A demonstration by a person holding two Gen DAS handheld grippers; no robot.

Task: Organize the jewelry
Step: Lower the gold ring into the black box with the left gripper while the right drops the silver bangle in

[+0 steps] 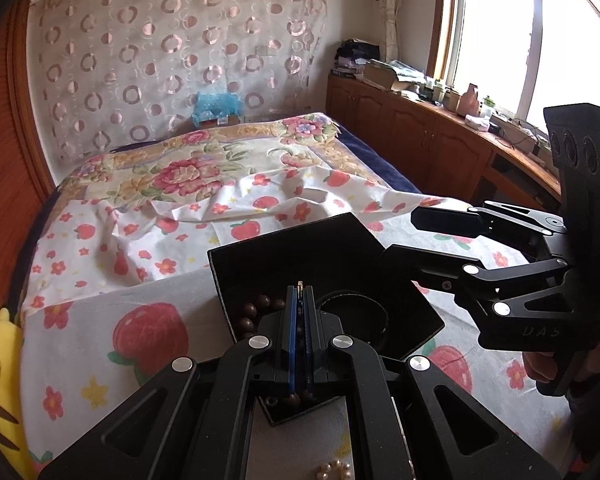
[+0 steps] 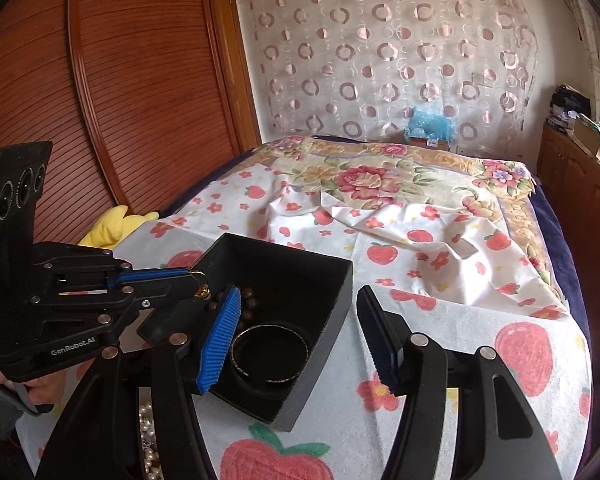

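Right wrist: right gripper (image 2: 296,336) straddles box wall (image 2: 324,320).

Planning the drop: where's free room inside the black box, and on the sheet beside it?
Inside the black box, the far corner's floor is bare. The near side is crowded: black bangle and brown beads, with the left tool holding a gold piece above. The strawberry sheet right of the box, past the right tool, is bare.
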